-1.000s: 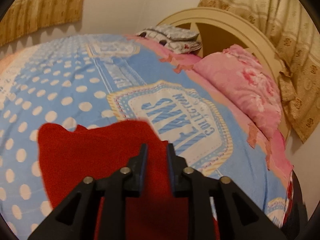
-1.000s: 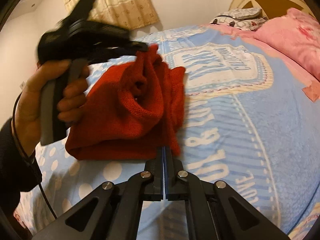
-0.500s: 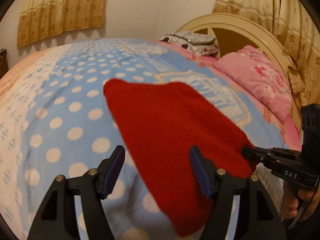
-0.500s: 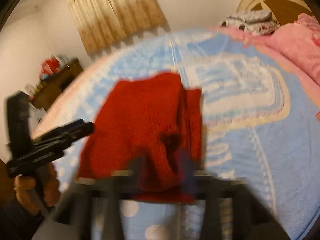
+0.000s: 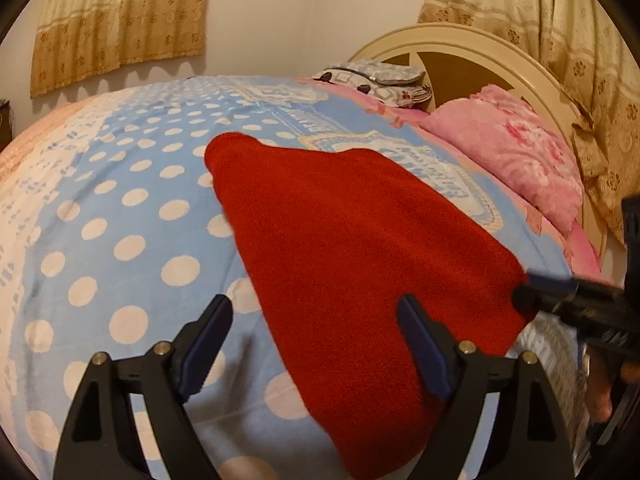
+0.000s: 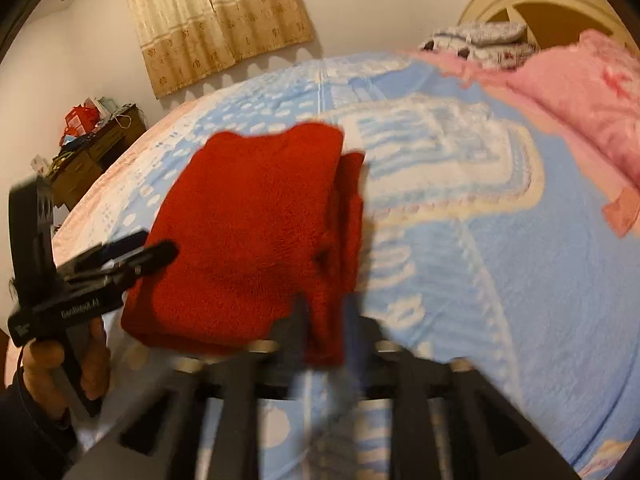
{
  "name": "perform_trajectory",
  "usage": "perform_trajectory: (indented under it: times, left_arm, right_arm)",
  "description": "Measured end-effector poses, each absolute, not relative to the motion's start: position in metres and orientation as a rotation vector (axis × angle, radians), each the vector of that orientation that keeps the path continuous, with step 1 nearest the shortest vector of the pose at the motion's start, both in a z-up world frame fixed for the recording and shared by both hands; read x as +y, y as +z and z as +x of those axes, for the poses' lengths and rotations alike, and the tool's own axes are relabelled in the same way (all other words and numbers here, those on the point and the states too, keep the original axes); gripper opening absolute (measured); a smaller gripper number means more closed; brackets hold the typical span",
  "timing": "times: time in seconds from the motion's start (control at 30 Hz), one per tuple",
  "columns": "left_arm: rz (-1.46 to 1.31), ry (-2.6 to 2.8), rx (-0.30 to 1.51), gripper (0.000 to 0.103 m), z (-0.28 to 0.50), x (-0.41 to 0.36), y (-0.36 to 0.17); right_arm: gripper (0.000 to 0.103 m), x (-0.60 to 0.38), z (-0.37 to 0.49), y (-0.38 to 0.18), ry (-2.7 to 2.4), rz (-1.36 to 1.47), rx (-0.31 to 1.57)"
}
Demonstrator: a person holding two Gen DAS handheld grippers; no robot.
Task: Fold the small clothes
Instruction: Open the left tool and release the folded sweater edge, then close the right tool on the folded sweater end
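Note:
A red fleece garment (image 5: 360, 248) lies folded on the blue dotted blanket (image 5: 120, 220). My left gripper (image 5: 316, 320) hovers over its near left edge. Its jaws are opening wide and no pad touches the cloth. In the right wrist view the red garment (image 6: 248, 232) shows as a thick fold. My right gripper (image 6: 325, 320) is blurred and its jaws are opening, with the garment's near corner lying loose between them. A hand (image 6: 60, 364) holds the left gripper (image 6: 158, 244) at the garment's left edge. The right gripper (image 5: 532, 292) tips sit at the garment's right corner.
A pink pillow (image 5: 512, 160) and a cream headboard (image 5: 480, 52) bound the bed's far right. A grey folded pile (image 5: 376, 80) sits by the headboard. A cluttered wooden dresser (image 6: 92, 152) stands past the bed's left side. Curtains hang on the walls.
The left gripper carried the raised cloth edge over, laid it flat, let go and spread wide. The right gripper, shut on the near corner before, has parted its jaws.

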State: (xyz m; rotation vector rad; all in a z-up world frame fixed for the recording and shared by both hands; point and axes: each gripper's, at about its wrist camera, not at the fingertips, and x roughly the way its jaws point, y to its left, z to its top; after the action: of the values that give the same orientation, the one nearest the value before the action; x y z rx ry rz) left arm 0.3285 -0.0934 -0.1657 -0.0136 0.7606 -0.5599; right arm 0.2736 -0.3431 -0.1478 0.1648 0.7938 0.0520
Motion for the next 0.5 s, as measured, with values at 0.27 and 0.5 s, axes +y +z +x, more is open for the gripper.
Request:
perform_trajectory:
  times: [0.27, 0.5]
  left_arm:
    - [-0.032, -0.554, 0.775, 0.096, 0.328, -0.093, -0.170]
    - [-0.059, -0.558, 0.783, 0.100, 0.329, -0.088, -0.172]
  right_arm:
    - [0.057, -0.354, 0.345, -0.122, 0.095, 0.208, 0.778]
    - [0.043, -0.351, 0.413, -0.152, 0.146, 0.282, 0.923]
